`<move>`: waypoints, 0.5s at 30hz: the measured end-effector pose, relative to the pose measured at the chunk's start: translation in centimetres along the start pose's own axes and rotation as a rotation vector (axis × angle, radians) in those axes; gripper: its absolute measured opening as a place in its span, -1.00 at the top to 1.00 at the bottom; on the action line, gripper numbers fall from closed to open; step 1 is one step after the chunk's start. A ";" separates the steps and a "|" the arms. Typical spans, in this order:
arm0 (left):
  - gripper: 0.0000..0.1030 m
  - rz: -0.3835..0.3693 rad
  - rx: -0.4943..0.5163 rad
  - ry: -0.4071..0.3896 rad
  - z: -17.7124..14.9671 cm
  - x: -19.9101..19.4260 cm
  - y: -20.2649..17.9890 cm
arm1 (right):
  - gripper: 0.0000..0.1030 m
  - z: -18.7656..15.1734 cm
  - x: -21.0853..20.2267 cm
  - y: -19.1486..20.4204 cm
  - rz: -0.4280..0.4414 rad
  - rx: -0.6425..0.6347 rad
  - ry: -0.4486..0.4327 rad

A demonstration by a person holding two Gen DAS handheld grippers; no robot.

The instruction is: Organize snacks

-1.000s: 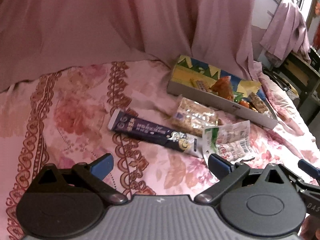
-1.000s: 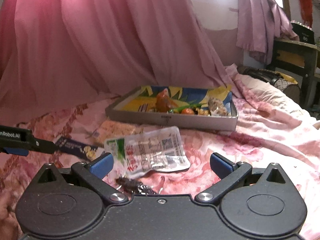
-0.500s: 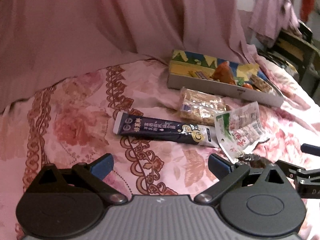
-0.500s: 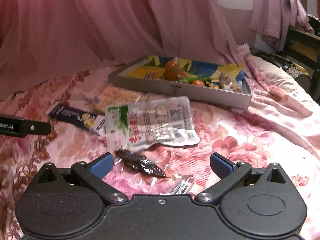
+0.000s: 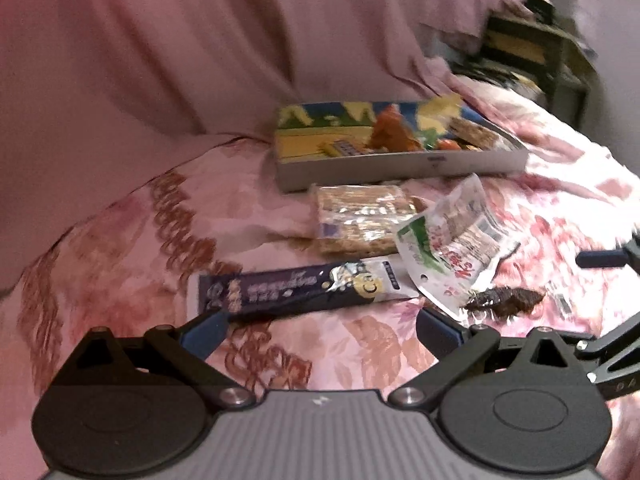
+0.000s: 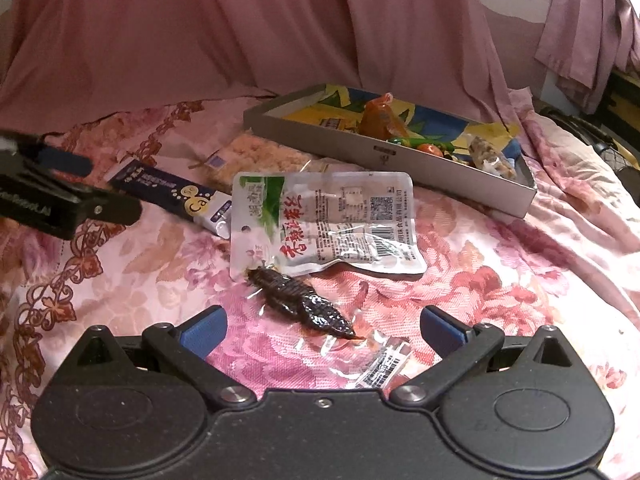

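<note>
The snack box (image 6: pixel 400 160) sits far right on the bed (image 6: pixel 500 280), loose packets strewn nearer. The dark snack in clear wrap (image 6: pixel 304 304) lies just ahead of the right gripper (image 6: pixel 323 330), slanting far-left to near-right between wide, empty jaws; the left gripper (image 5: pixel 320 330), likewise wide and empty, faces the purple stick pack (image 5: pixel 296 290).

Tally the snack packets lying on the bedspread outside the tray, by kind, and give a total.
Dark blue stick packet: 1
Clear packet of pale crunchy snack: 1
White-and-green pouch: 1
Clear packet with a dark brown snack: 1
Total: 4
</note>
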State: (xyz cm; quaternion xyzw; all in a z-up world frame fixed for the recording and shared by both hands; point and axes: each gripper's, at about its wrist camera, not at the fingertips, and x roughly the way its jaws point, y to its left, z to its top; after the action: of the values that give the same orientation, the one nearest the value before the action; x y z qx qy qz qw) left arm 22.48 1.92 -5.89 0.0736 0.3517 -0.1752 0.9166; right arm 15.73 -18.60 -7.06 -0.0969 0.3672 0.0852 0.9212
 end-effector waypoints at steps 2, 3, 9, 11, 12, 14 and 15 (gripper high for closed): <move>-0.99 -0.014 0.049 0.004 0.6 0.6 0.0 | -0.99 0.1 0.2 -0.1 0.000 0.002 0.002; -0.99 -0.021 0.062 0.007 0.9 1.0 0.1 | -0.99 0.1 0.3 -0.1 0.002 0.005 0.002; -0.99 -0.070 0.093 0.035 2.3 2.8 0.7 | -0.99 0.3 0.9 -0.3 0.026 -0.007 0.010; -0.99 -0.064 0.100 0.044 2.5 3.5 0.8 | -0.99 0.5 1.3 -0.3 0.041 -0.025 0.012; -0.99 -0.066 0.109 0.046 2.6 3.7 0.9 | -0.99 0.8 1.5 -0.3 0.053 -0.036 0.013; -0.99 -0.076 0.134 0.048 2.9 4.3 0.9 | -0.98 1.1 2.1 -0.6 0.064 -0.041 0.014; -0.99 -0.085 0.153 0.056 3.1 4.6 0.9 | -0.98 1.1 2.3 -0.8 0.065 -0.030 0.019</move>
State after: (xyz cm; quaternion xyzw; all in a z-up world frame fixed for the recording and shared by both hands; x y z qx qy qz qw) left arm 27.91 0.69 -6.73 0.1333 0.3657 -0.2383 0.8898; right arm 18.32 -18.88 -7.75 -0.0995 0.3776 0.1197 0.9128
